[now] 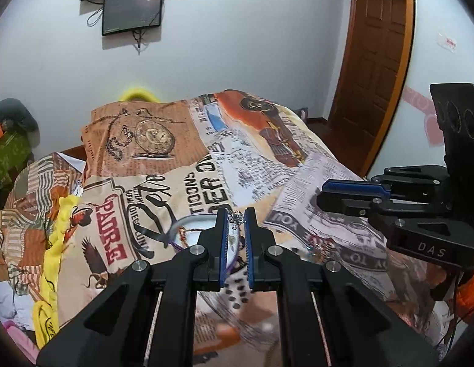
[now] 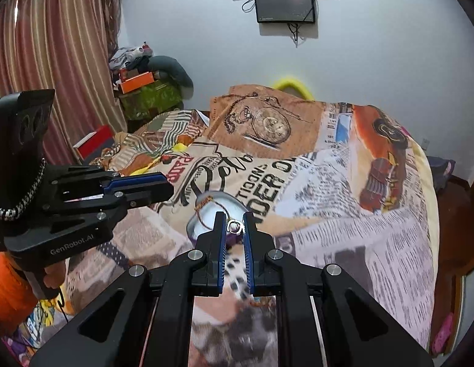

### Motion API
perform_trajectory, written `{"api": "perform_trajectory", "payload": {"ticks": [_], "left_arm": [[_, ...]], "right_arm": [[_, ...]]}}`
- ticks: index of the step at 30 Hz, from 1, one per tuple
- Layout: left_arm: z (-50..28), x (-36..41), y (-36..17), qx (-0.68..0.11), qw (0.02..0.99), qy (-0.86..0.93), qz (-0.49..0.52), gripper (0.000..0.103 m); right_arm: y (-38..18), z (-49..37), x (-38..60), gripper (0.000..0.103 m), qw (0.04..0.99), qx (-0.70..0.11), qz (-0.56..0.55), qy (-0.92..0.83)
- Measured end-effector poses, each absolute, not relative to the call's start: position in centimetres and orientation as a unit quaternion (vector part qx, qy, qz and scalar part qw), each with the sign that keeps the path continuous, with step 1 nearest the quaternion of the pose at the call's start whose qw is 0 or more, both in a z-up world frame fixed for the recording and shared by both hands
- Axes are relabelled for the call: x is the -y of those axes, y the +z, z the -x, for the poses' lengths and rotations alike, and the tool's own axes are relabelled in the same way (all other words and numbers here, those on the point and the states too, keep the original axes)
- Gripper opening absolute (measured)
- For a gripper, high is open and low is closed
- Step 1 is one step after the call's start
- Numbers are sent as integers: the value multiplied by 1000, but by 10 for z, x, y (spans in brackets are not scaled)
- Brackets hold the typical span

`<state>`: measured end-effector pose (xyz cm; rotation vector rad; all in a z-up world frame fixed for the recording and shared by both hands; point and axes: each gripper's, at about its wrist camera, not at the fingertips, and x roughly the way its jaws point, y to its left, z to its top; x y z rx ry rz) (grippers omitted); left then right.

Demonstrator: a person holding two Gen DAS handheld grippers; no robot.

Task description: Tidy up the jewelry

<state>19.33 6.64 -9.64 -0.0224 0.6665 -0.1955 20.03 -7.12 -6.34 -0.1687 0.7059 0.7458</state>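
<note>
A small silver ornament [image 1: 236,217] is seen pinched at the tips of the left gripper [image 1: 236,218], whose blue-padded jaws are drawn nearly together on it. In the right wrist view a silver ring with a dark stone [image 2: 233,227] is clamped in the same way at the tips of the right gripper [image 2: 234,224], also almost closed. Both pieces are held above a round clear dish [image 2: 220,206] that rests on the printed bedspread [image 2: 344,214]; a thin brown cord or chain [image 2: 206,211] is laid across the dish.

Only the right wrist view shows the striped curtain [image 2: 47,61], the pile of boxes and clothes [image 2: 145,82] in the corner and the left gripper from the side. Only the left wrist view shows the wooden door [image 1: 371,55], the yellow cloth [image 1: 53,244] along the bed's edge and the right gripper [image 1: 324,197] from the side.

Counted: two grippers, two held pieces, one dish, one cord, and two dark screens [image 1: 132,10] mounted on the wall, seen in both views.
</note>
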Motion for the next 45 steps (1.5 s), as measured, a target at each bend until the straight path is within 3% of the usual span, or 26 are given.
{"api": "perform_trajectory", "payload": {"ticks": [21,42,45], "left_arm": [[-254,-97,-170,-404,908,-98,48,9],[-258,-105,-167,-409,907,-82,61,9],[-253,-106,-161,-403,910,-75,58,12]], "right_arm": [[-119,-270,12,10,812,-442,93,369],[-131,-294,-9,10,773,-500,79,383],[-126,-292,-7,14,776,-497,80,380]]}}
